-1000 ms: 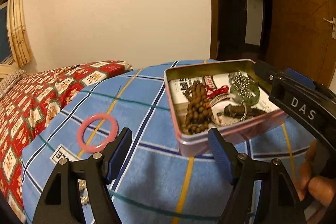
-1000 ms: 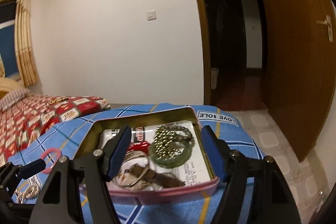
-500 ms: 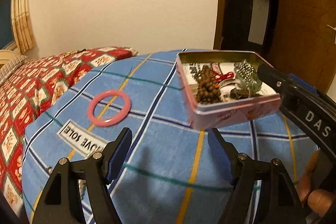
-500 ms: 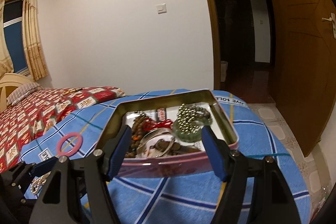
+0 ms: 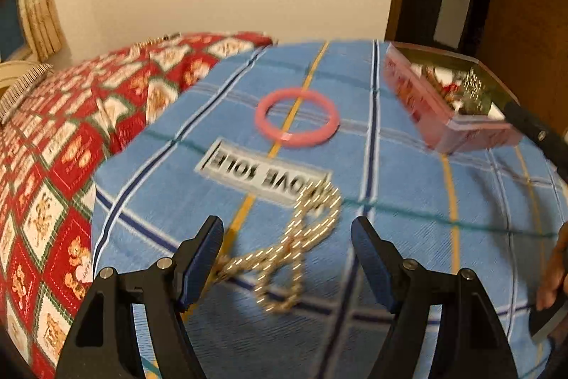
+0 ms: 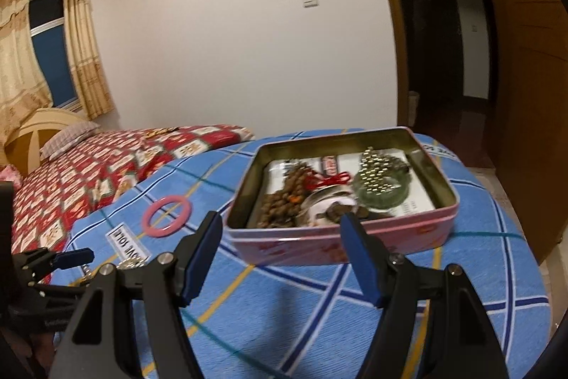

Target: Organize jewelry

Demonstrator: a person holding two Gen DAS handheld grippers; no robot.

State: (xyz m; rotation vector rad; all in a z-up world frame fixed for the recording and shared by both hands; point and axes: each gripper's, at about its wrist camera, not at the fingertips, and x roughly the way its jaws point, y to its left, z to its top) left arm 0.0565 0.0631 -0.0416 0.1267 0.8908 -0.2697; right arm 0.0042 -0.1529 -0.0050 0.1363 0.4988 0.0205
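Observation:
A pink tin (image 6: 390, 238) on the blue checked cloth holds brown beads (image 6: 284, 198), a green bangle (image 6: 383, 192), silver beads and a red cord. It also shows at the right in the left wrist view (image 5: 419, 102). A pink ring (image 5: 296, 120) lies on the cloth, also seen in the right wrist view (image 6: 167, 215). A gold chain (image 5: 294, 251) lies just ahead of my open, empty left gripper (image 5: 287, 238). My right gripper (image 6: 281, 231) is open and empty, just in front of the tin.
The blue cloth (image 5: 408, 201) covers a round surface with edges falling away on all sides. A bed with a red patterned cover (image 6: 88, 173) lies to the left. A dark doorway (image 6: 436, 41) and a wooden door stand at the right.
My left gripper has swung left and back from the tin, bringing the gold chain and pink ring into view ahead. My right gripper has drawn back and risen from the tin.

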